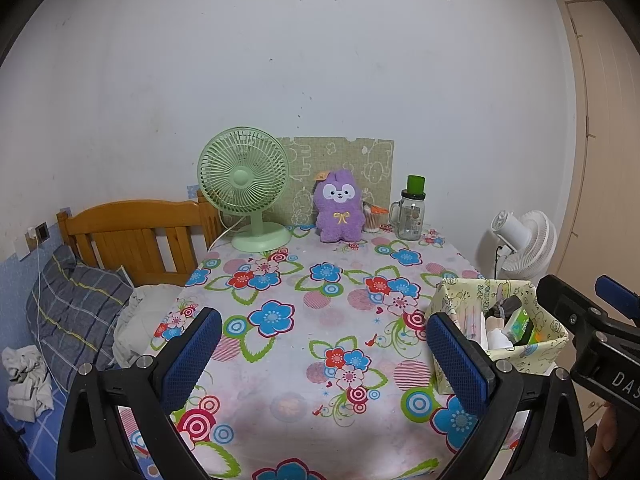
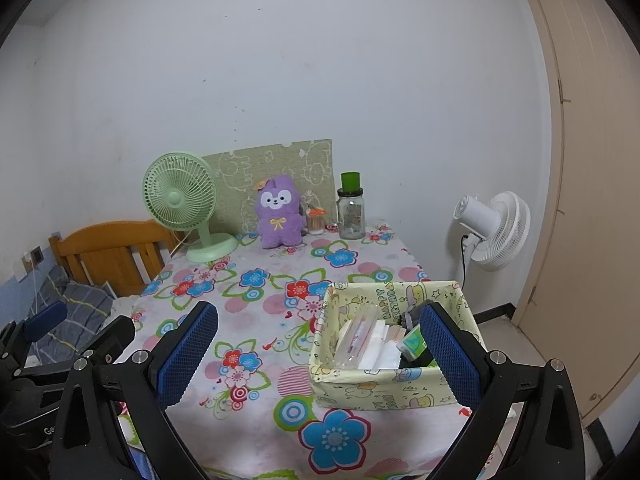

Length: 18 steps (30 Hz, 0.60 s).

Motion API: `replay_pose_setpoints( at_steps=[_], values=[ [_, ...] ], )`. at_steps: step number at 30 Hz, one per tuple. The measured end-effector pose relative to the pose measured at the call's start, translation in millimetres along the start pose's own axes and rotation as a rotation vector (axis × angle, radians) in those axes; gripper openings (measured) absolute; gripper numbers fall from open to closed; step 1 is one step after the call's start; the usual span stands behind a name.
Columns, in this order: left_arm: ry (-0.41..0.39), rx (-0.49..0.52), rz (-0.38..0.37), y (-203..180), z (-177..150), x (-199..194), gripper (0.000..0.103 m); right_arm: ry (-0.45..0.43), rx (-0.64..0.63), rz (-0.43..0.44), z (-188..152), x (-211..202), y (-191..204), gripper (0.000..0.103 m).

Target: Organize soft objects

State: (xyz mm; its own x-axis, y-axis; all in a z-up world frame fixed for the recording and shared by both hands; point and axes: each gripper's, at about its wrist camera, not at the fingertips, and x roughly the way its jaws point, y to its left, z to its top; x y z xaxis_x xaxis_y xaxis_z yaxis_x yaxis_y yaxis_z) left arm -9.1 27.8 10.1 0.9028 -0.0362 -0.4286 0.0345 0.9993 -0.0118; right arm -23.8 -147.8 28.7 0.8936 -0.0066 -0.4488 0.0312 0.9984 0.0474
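Observation:
A purple plush toy (image 1: 338, 209) sits upright at the far edge of the flowered table (image 1: 304, 344), against a green patterned board; it also shows in the right wrist view (image 2: 279, 213). A yellow cartoon-print fabric box (image 2: 384, 384) holding packets and small items stands at the table's right front; it also shows in the left wrist view (image 1: 532, 352). My left gripper (image 1: 324, 356) is open and empty above the table's near middle. My right gripper (image 2: 318, 356) is open and empty, its right finger in front of the box. Both are far from the plush.
A green desk fan (image 1: 245, 190) stands left of the plush. A glass jar with a green lid (image 1: 412, 212) and a small container (image 1: 372, 218) stand to its right. A white floor fan (image 2: 494, 230) is beyond the table's right edge. A bed with pillows (image 1: 76, 312) lies left.

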Motion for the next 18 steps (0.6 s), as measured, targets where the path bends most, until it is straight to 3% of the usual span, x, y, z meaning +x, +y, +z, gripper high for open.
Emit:
replay_pose_setpoints(
  at_steps=[18],
  values=[
    [0.017,0.017,-0.001,-6.1,-2.3,9.4,0.103,0.017,0.013,-0.006,-0.6,7.4,-5.5,0.102]
  ],
)
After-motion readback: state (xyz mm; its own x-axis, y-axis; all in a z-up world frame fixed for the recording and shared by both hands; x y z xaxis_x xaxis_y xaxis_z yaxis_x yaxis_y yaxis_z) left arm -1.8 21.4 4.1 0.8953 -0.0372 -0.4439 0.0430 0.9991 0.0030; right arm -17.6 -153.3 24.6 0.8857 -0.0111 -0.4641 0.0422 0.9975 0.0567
